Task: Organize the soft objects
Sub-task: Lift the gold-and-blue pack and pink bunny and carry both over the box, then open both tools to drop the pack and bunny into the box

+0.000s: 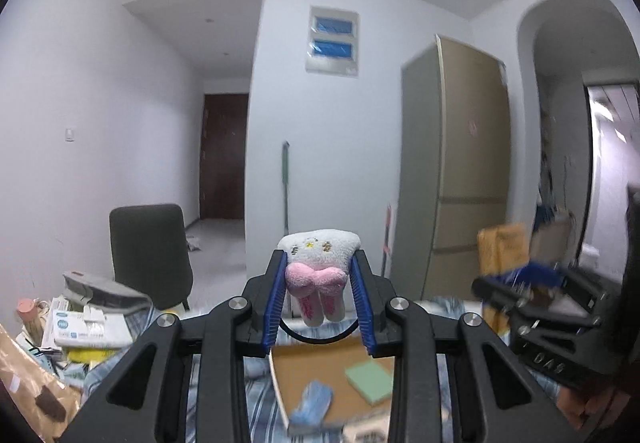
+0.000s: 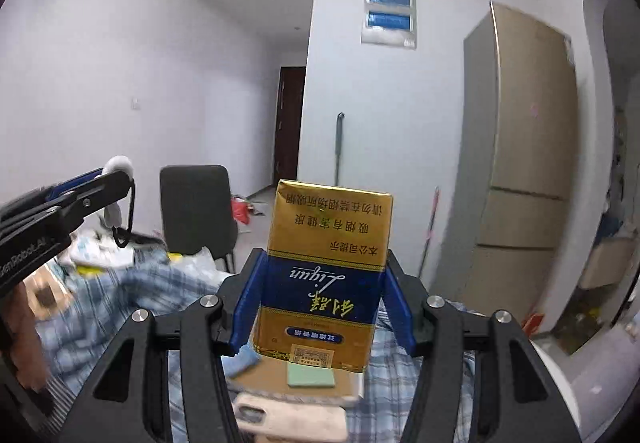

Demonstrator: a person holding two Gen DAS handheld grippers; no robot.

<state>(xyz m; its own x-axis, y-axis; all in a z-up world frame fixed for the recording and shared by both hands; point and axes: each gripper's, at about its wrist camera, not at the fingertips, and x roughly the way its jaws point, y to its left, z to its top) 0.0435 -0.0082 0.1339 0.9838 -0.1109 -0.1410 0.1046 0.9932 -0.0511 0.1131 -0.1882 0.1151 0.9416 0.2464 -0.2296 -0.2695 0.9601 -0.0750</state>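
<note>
My left gripper (image 1: 318,275) is shut on a small white plush toy (image 1: 320,263) with a pink bow, held upside down in the air above a cork tray (image 1: 316,367). A black ring hangs from the toy. My right gripper (image 2: 320,283) is shut on a gold and blue cigarette pack (image 2: 324,275), held upright and upside down. The right gripper also shows at the right of the left wrist view (image 1: 520,283), and the left gripper shows at the left of the right wrist view (image 2: 100,187). In the tray lie a green sponge pad (image 1: 370,379) and a blue cloth (image 1: 314,403).
A blue plaid cloth (image 2: 132,291) covers the surface below. A dark chair (image 1: 150,255) stands behind it, with boxes and papers (image 1: 84,323) at the left. A phone in a light case (image 2: 288,419) lies near the front. A tall fridge (image 1: 460,171) stands right.
</note>
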